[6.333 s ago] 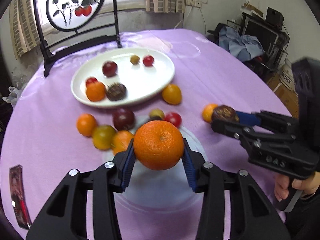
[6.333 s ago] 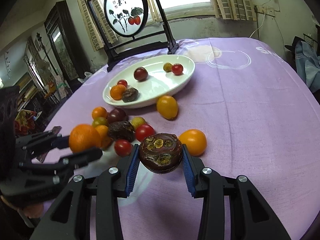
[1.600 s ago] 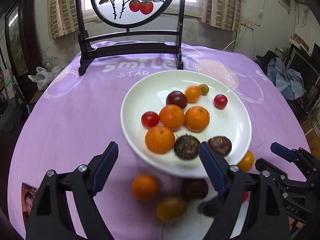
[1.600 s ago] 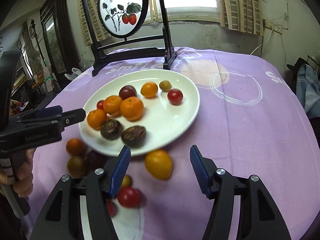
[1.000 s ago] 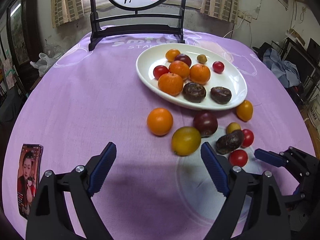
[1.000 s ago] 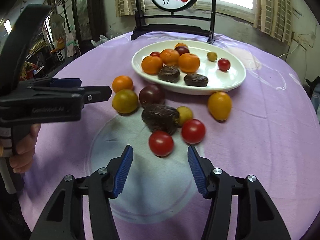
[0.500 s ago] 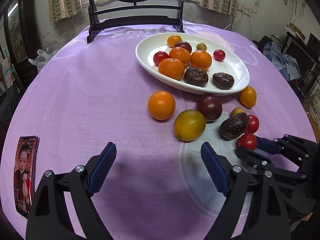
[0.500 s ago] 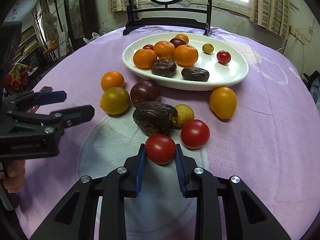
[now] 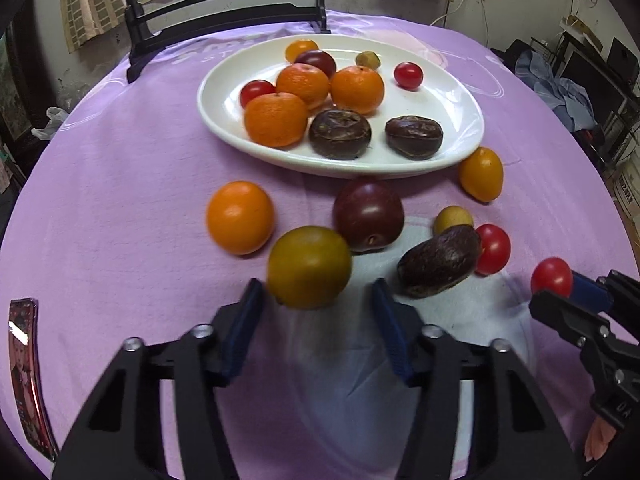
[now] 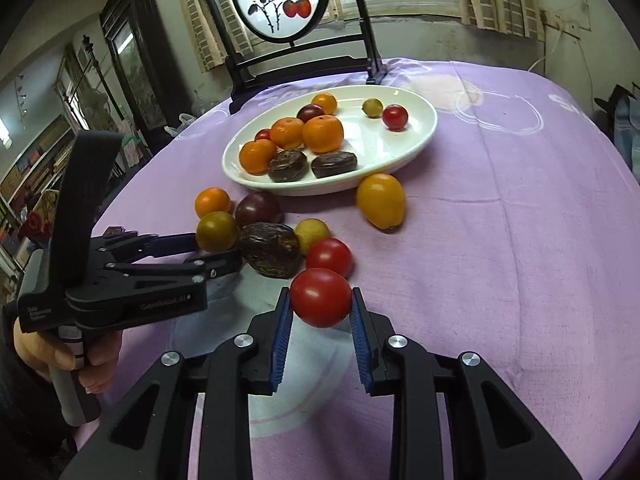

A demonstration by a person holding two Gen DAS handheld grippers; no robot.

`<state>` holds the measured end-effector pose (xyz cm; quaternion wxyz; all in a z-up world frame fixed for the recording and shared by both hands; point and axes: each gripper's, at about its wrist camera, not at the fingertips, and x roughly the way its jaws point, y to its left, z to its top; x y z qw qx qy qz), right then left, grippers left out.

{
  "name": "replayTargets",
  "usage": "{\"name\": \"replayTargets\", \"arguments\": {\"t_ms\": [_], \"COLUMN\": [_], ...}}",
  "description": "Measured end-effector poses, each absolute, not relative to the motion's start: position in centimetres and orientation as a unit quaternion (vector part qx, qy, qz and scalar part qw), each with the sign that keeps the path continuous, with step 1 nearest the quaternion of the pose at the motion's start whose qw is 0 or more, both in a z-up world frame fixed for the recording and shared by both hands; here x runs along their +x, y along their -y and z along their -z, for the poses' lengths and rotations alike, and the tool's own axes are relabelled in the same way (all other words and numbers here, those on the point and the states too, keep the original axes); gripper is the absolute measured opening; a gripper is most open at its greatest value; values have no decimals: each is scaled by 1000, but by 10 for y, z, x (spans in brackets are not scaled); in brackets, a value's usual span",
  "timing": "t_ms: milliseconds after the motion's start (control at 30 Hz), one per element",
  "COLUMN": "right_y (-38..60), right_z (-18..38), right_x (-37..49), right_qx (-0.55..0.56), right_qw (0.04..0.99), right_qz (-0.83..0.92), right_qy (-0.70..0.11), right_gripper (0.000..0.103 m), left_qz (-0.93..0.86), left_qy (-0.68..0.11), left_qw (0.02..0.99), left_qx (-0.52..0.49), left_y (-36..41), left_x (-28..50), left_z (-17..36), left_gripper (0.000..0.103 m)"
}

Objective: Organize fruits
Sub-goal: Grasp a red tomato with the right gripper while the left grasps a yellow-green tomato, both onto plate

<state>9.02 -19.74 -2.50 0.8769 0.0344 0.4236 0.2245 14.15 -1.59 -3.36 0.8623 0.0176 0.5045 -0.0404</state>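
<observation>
right wrist view: a red tomato (image 10: 321,297) was clamped between the blue pads of the right gripper (image 10: 320,322), lifted just above the purple cloth (image 10: 500,240). the left gripper (image 9: 316,320) was spread around a yellow-green fruit (image 9: 309,267), not yet pinched. a pick-up step was judged underway; carrying to the white plate (image 10: 416,136) would be required next.

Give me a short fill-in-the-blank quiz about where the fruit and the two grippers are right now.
1. The right gripper is shut on a ____ tomato.
2. The left gripper has its fingers open on either side of an olive-yellow ____.
3. The two wrinkled dark passion fruits beside the oranges lie on the white ____.
4. The tablecloth is ____ in colour.

Missing words: red; tomato; plate; purple
</observation>
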Motion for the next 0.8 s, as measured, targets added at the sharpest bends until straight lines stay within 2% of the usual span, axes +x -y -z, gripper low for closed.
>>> {"name": "replayTargets", "arguments": {"t_ms": [67, 300, 500, 800], "right_y": [200, 203, 204, 181], "right_z": [25, 23, -4, -40], "right_x": [91, 89, 85, 122], "right_qx": [39, 45, 51, -10], "right_qw": [877, 882, 896, 917], "right_qz": [-224, -223, -230, -229], "right_qy": [-423, -413, -376, -328], "right_gripper": [29, 29, 29, 29], "left_qz": [28, 44, 62, 64], "left_qy": [-496, -489, -448, -410], "left_qw": [867, 871, 891, 910], "left_qx": [31, 23, 21, 3], "left_y": [18, 7, 0, 9], "left_x": [144, 129, 116, 160], "left_z": [33, 23, -19, -55], "left_gripper": [40, 39, 39, 39]}}
